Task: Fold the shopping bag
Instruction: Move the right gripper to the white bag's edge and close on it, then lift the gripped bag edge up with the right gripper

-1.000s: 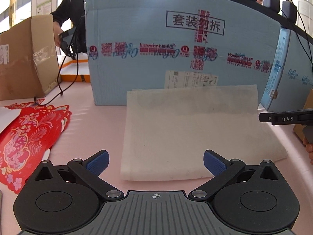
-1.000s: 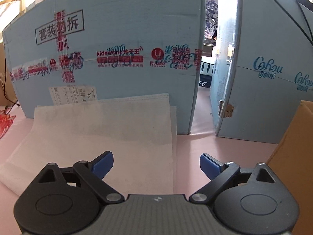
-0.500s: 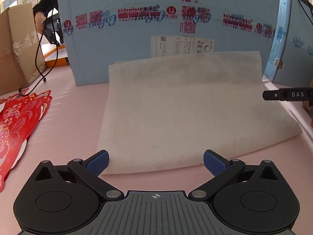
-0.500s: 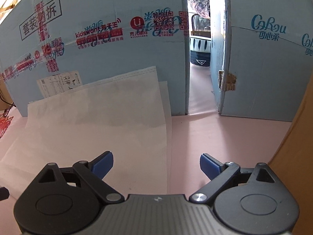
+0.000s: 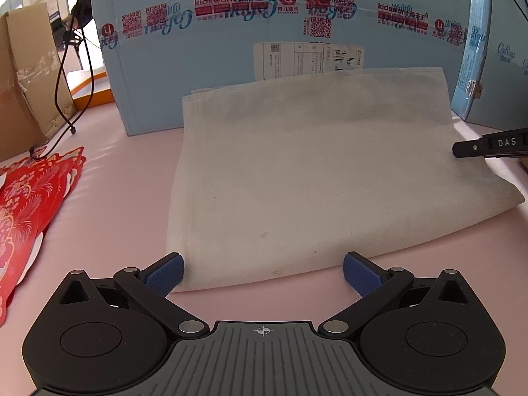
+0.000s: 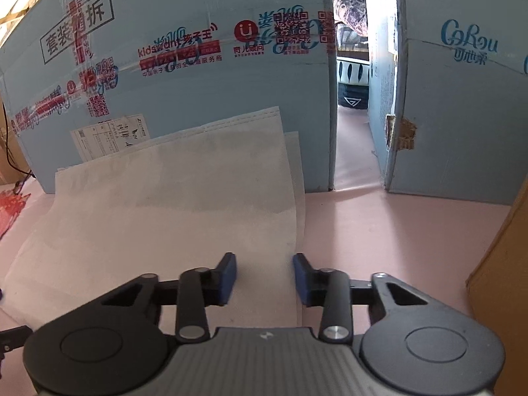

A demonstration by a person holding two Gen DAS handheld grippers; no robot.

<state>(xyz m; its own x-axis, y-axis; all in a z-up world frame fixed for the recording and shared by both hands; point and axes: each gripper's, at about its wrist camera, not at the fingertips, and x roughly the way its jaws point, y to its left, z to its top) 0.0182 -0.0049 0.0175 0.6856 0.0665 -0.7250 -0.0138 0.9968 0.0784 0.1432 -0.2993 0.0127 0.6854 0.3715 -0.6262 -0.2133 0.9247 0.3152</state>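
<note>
Since the earlier frames you've brought both grippers down toward the near edge of the bag, and your right jaws have swung in from wide; largest first: pink table (image 5: 109, 198), blue boxes (image 5: 231, 49) behind; white shopping bag (image 5: 313, 171) lies flat on the table, far edge riding up against the boxes, long axis running left-right across you; your left gripper (image 5: 263, 272) sits at its near left corner, fingers wide apart, nothing between them; your right gripper (image 6: 265, 277) is at the near right edge, jaws closing with the bag's side edge between them; pads probably not pressing yet, hard to tell; right is nearer a grasp; bag lies straight ahead of both.
</note>
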